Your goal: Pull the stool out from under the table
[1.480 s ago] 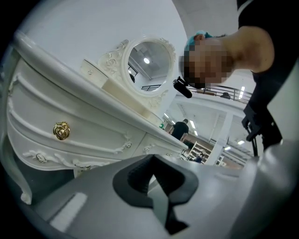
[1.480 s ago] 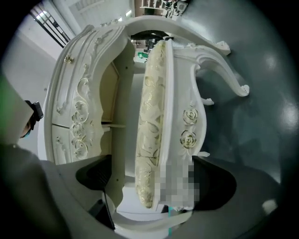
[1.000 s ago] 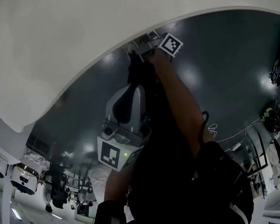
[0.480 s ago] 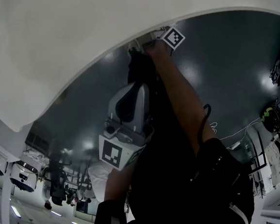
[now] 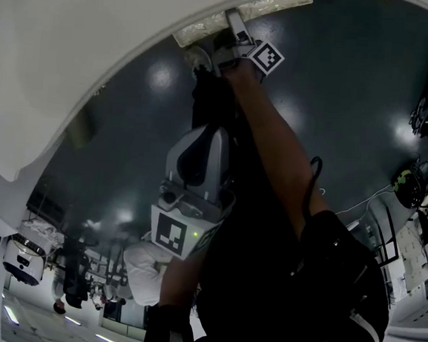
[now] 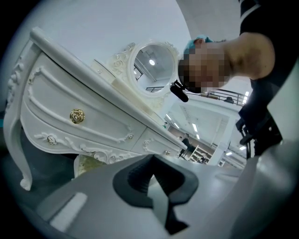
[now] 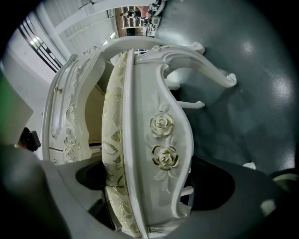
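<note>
**Right jaws astride the stool's seat rim, ready for the pull**

The right gripper [image 7: 154,191] has its jaws spread wide, one on each side of the near edge of the stool [image 7: 159,121]. They have just been closing in on it. The grip is placed there, I judge, because the seat rim is the one part that reaches out towards the person and is solid enough to haul on. A thin dark gap seems to remain between the rim and one jaw, so I take the clamp as not yet made.

The left gripper [image 6: 156,186] has its jaws together with nothing between them. It is held off to the side, pointing at the drawer front of the desk [image 6: 79,135], its gold knob [image 6: 77,115] and the oval mirror [image 6: 152,65] beyond. It looks spare for this job.

The stool is white and ornate. A cream cushion [image 7: 114,135] with gold leaf pattern lies against one jaw, and a carved apron [image 7: 163,158] with two gilt roses faces the other. Ahead of the jaws a curved leg [image 7: 205,70] sweeps out over the dark glossy floor [image 7: 252,93]. The far end of the seat runs on beyond the jaws under the desk, so the stool is still largely tucked in.
</note>
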### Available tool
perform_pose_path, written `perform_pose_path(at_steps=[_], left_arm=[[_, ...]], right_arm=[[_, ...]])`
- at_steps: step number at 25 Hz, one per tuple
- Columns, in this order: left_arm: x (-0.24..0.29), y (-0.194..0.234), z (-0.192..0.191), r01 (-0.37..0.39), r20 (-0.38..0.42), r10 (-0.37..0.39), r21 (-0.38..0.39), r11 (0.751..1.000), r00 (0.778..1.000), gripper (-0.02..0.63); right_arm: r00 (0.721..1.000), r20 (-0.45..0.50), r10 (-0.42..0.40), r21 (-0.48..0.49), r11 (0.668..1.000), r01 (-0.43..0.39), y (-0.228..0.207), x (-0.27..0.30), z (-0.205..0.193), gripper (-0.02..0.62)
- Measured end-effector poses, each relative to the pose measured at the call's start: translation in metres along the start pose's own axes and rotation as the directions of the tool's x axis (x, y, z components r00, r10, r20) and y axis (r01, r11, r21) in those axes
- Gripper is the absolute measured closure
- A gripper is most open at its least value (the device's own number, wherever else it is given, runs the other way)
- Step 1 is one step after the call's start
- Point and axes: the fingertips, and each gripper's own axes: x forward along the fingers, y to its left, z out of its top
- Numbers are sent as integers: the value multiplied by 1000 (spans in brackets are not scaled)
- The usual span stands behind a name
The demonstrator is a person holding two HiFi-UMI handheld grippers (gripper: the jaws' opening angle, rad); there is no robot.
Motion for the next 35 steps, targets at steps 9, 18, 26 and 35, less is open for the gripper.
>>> perform_pose_path(at_steps=[9, 18, 26, 35], left_arm=[[-44, -32, -22, -51, 29, 51, -11, 999, 998, 600], [-80, -69, -40, -45, 14, 45, -25, 999, 999, 600], [-109, -88, -48, -21, 5, 21, -11, 1000, 1000, 600], [-160, -98, -74, 35, -4, -35, -19, 999, 999, 600]], right_arm=[[1000, -27, -8, -3, 1000, 8, -14, -71, -15, 63], [998, -52, -28, 5, 1000, 29, -30, -155, -23, 72], [999, -31, -23, 35, 999, 24, -37, -216, -33, 86], [1000, 25, -5, 41, 999, 4, -46, -246, -43, 97]])
